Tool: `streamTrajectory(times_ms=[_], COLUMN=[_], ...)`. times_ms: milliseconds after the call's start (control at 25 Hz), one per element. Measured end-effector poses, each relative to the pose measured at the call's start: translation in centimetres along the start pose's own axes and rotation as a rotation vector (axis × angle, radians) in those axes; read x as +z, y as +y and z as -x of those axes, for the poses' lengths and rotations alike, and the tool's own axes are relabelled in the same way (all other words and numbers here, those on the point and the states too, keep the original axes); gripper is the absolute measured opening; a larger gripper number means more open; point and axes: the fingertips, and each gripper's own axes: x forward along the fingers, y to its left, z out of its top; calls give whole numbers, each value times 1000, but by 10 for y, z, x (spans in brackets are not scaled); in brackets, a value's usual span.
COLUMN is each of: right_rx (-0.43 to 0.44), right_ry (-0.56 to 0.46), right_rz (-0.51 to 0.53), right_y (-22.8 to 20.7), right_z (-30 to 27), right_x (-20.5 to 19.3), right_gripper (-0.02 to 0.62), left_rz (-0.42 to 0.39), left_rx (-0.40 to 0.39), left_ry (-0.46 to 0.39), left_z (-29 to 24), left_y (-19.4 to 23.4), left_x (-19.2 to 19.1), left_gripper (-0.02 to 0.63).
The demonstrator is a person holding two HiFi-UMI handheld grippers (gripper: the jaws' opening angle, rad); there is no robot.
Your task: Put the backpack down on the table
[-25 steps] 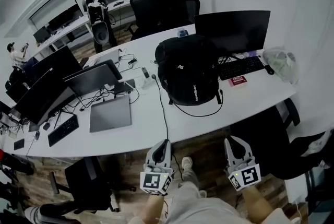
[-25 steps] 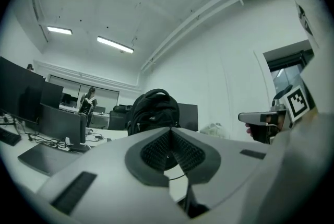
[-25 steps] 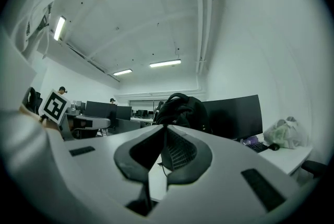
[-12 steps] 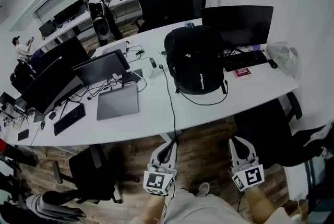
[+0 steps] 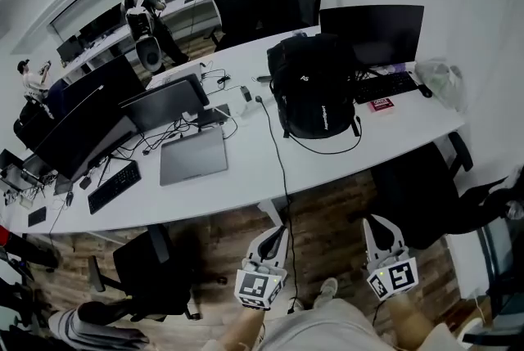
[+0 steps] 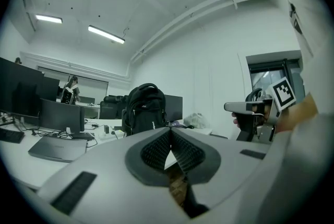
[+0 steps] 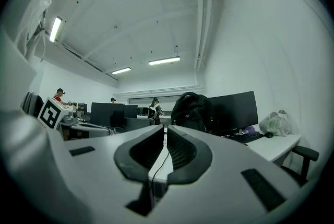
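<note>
The black backpack (image 5: 315, 92) stands upright on the white table (image 5: 246, 177), in front of a dark monitor, and nothing touches it. Both grippers hang well short of the table's near edge, over the wooden floor. My left gripper (image 5: 277, 233) is shut and empty, and so is my right gripper (image 5: 378, 225). In the left gripper view the backpack (image 6: 145, 108) rises far off beyond the closed left gripper (image 6: 170, 131). In the right gripper view the backpack (image 7: 192, 110) is just as distant, past the right gripper (image 7: 165, 129), whose jaws sit together with nothing between them.
A black cable (image 5: 282, 169) runs across the table and drops off its near edge. A closed laptop (image 5: 193, 156), monitors (image 5: 372, 24), a keyboard (image 5: 386, 87) and a plastic bag (image 5: 438, 79) share the table. Office chairs (image 5: 417, 190) stand below. People work at a far desk (image 5: 139, 10).
Both grippers have drawn back from the table's edge, still shut, and the table now looks farther off. The backpack has stayed where it stands.
</note>
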Motion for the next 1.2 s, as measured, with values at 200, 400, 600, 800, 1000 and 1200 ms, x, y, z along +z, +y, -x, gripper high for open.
streamTrajectory(times_ms=[200, 400, 600, 800, 1000, 1200], right_rx=[-36, -59, -54, -36, -35, -46], right_ry=[2, 3, 12, 17, 3, -1], right_rz=[8, 6, -21, -31, -36, -93], right_y=[32, 59, 69, 67, 55, 39], right_z=[24, 50, 66, 80, 97, 109], right_x=[-2, -7, -5, -1, 8, 3], right_gripper=[29, 29, 29, 29, 29, 28], left_rz=[24, 36, 51, 50, 76, 81], left_rx=[-51, -103, -140, -138, -102, -96], left_ry=[-10, -8, -8, -7, -10, -31], left_z=[33, 60, 75, 78, 72, 67], left_y=[-9, -24, -42, -57, -71, -91], left_x=[-5, -9, -14, -13, -2, 5], left_gripper=[9, 9, 8, 8, 8, 9])
